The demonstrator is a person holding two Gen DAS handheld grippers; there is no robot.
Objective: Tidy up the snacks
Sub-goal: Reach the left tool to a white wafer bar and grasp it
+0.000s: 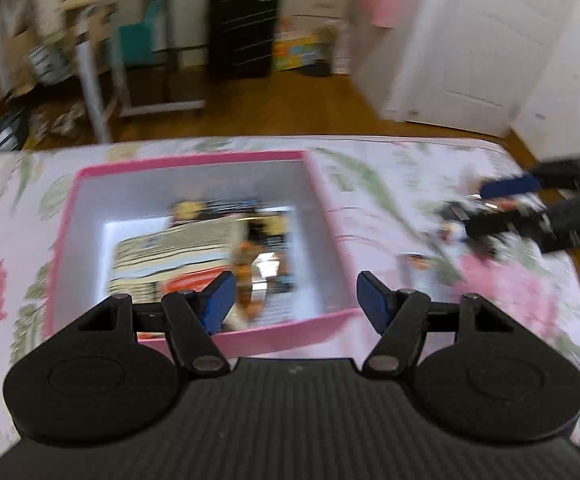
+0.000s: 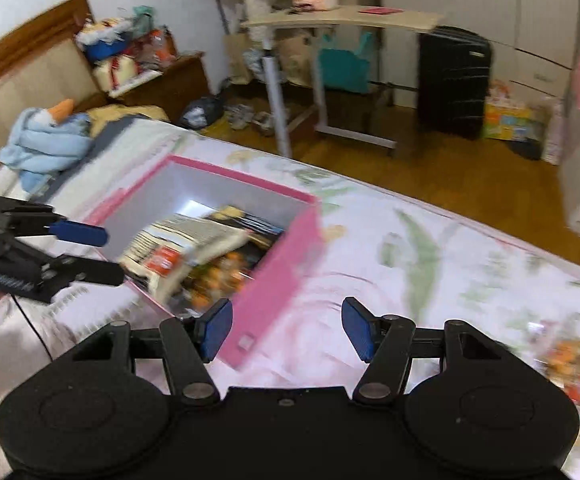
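A pink box (image 1: 194, 162) with white inner walls sits on the floral bed sheet and holds several snack packets (image 1: 194, 248). It also shows in the right wrist view (image 2: 278, 268) with the packets (image 2: 194, 256) inside. My left gripper (image 1: 295, 302) is open and empty over the box's near rim. My right gripper (image 2: 287, 330) is open and empty by the box's right corner. It appears blurred in the left wrist view (image 1: 486, 204). A loose snack packet (image 2: 574, 364) lies on the sheet at the right. Another small packet (image 1: 420, 268) lies right of the box.
The bed sheet (image 2: 430, 280) spreads to the right of the box. A blue blanket (image 2: 46, 144) lies by the headboard. On the wooden floor beyond the bed stand a desk (image 2: 342, 20), a black suitcase (image 2: 454, 80) and a white door (image 1: 470, 40).
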